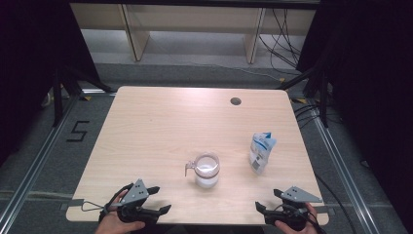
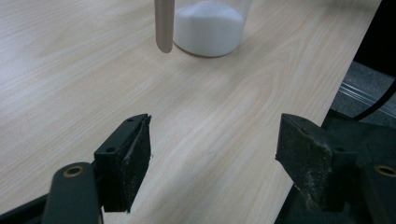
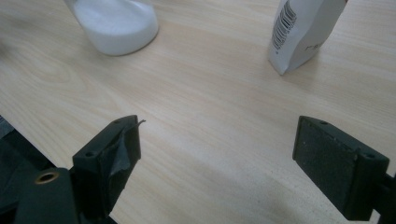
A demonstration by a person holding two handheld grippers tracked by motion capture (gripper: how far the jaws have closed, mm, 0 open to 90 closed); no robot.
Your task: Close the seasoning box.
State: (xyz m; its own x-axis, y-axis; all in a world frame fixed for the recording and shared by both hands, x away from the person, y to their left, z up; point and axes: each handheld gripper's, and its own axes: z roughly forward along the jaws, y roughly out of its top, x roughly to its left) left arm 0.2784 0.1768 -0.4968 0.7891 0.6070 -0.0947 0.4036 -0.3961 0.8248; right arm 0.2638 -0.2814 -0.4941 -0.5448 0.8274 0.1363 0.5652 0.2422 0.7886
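The jug (image 1: 206,170) stands near the table's (image 1: 146,126) front edge, between our two grippers, clear, rigid plastic part-filled with white powder, so we judge it fairly light but bottom-heavy and spillable, best taken by its handle (image 1: 189,168) or squarely across the body. The bag (image 1: 261,152), upright to its right, looks soft and crushable; we would pinch its folded top. Left gripper (image 1: 159,200) and right gripper (image 1: 267,200) both gape empty.
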